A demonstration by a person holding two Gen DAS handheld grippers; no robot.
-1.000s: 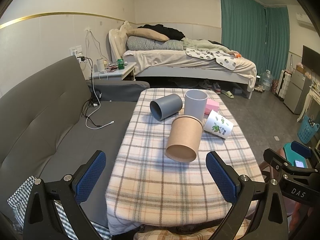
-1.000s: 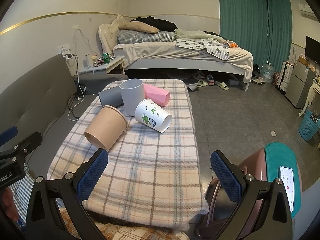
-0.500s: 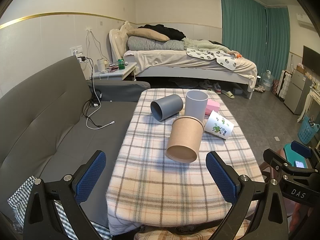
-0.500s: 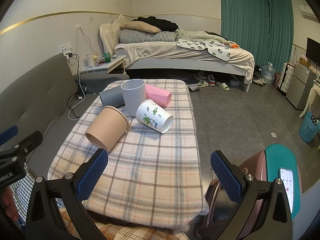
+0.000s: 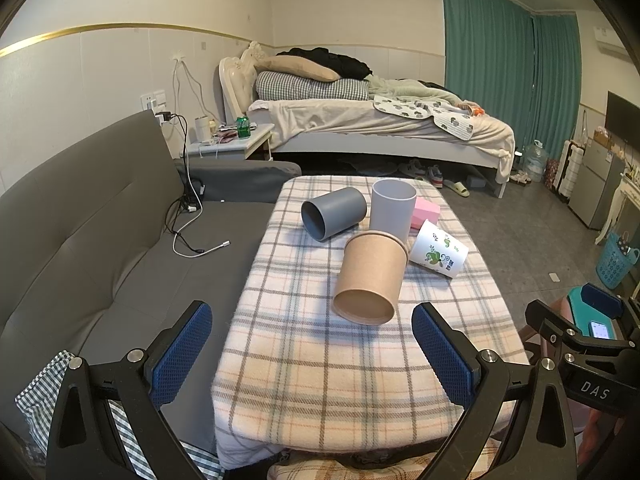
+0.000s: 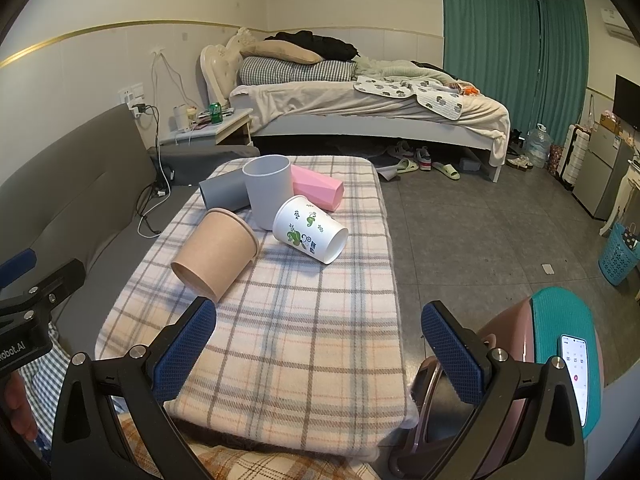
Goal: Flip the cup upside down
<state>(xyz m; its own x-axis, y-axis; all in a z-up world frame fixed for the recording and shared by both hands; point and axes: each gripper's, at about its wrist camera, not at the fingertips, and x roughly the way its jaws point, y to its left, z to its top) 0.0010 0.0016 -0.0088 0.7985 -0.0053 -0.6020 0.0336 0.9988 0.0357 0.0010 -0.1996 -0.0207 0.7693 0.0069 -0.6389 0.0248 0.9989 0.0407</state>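
Note:
Several cups lie on a plaid-covered table (image 5: pixel 320 360). A brown paper cup (image 5: pixel 370 276) (image 6: pixel 218 252) lies on its side, its base toward me. A white printed paper cup (image 5: pixel 438 249) (image 6: pixel 310 234) lies on its side to its right. A light grey cup (image 5: pixel 392 208) (image 6: pixel 267 188) stands upright behind them. A dark grey cup (image 5: pixel 332 212) (image 6: pixel 222 194) and a pink cup (image 5: pixel 426 213) (image 6: pixel 318 192) lie on their sides. My left gripper (image 5: pixel 312 348) and right gripper (image 6: pixel 318 348) are open and empty, at the near table edge.
A grey sofa (image 5: pixel 80 240) runs along the table's left side with cables on it. A bed (image 5: pixel 380 124) stands at the back. A pink and teal stool (image 6: pixel 560 340) with a phone on it stands right of the table. Tiled floor lies to the right.
Both grippers have drifted slightly forward; the cups appear a little closer. Nothing on the table has moved.

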